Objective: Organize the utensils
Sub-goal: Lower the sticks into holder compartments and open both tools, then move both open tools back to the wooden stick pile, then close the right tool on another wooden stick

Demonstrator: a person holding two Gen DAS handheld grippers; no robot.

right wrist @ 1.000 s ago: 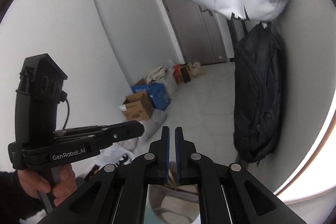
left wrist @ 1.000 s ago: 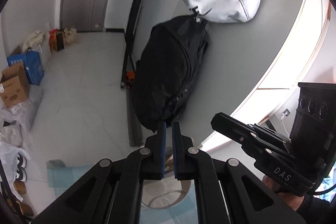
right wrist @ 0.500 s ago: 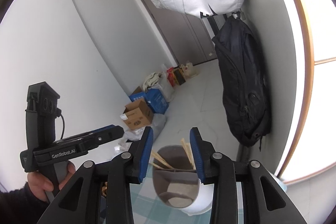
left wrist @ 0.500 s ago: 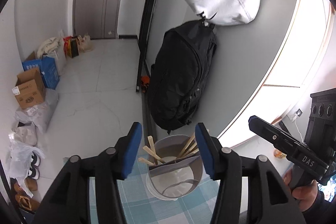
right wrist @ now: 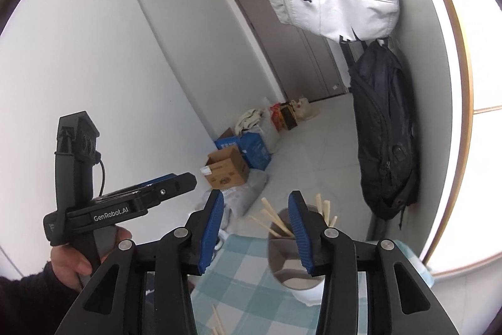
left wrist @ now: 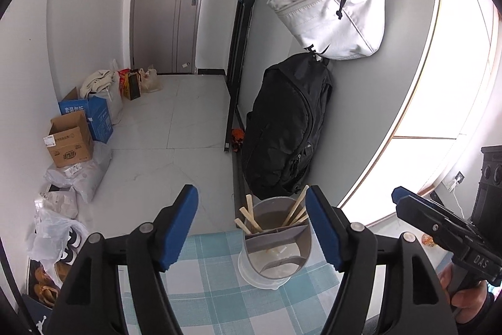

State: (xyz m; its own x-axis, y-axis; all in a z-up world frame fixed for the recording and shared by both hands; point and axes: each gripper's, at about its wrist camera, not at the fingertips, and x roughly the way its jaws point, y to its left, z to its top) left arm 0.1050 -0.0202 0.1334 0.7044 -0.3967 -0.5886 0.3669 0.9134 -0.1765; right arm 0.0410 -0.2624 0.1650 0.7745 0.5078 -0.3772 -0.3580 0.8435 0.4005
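Note:
A grey divided utensil holder stands at the far edge of a table with a blue checked cloth. Wooden chopsticks lean in its back compartments. My left gripper hovers short of the holder; its jaws are opening and nothing is between the pads. My right gripper is opening too, also empty, and its right finger partly covers the holder. Loose chopsticks lie on the cloth below it. Each gripper shows in the other's view: the right one, the left one.
Beyond the table a black backpack leans on the wall, with a white bag hanging above it. Cardboard boxes and plastic bags line the floor at left. A hand holds the left gripper.
Both grippers have gone from shut to open. Both views have drawn back and tipped down, bringing the holder, its chopsticks and the checked cloth into sight.

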